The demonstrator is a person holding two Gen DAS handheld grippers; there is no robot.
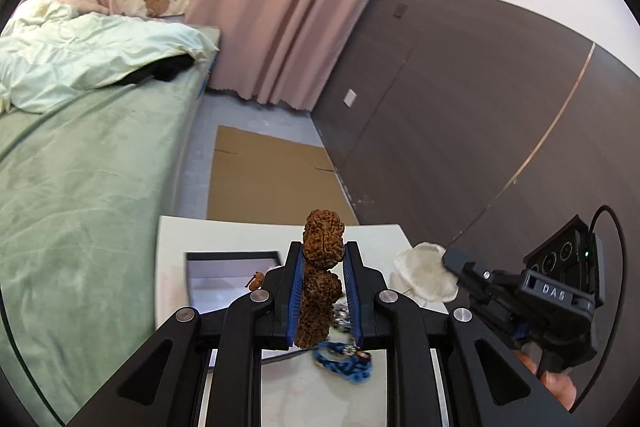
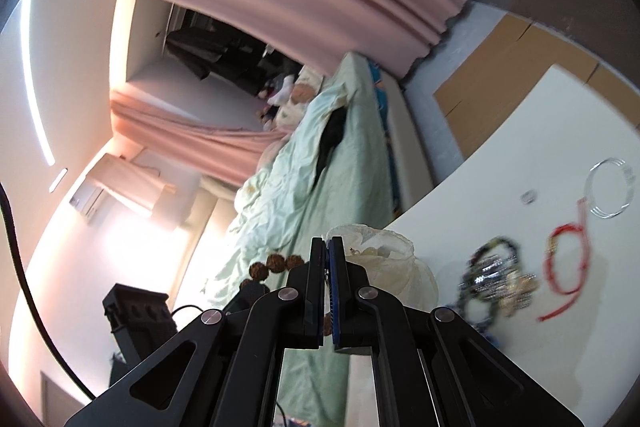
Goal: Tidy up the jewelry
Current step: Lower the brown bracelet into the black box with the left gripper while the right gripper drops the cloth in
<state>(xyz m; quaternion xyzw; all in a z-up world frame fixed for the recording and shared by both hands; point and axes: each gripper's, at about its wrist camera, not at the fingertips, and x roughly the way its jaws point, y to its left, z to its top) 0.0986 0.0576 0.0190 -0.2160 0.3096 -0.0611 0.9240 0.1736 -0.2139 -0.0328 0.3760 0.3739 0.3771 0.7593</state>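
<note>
We count one brown bead bracelet clamped in the left gripper jaws, lifted above the white table; right gripper jaws clenched on one cream pouch. One clear bangle, one red cord, tangled pile blurred. Left gripper tilts downward.

The tangled jewelry pile at four o'clock in the right wrist view is motion-blurred, its pieces indistinguishable. In the left wrist view, gripper arms hide most of the blue bracelet and part of the tray; a hand is cut off at four o'clock.
</note>
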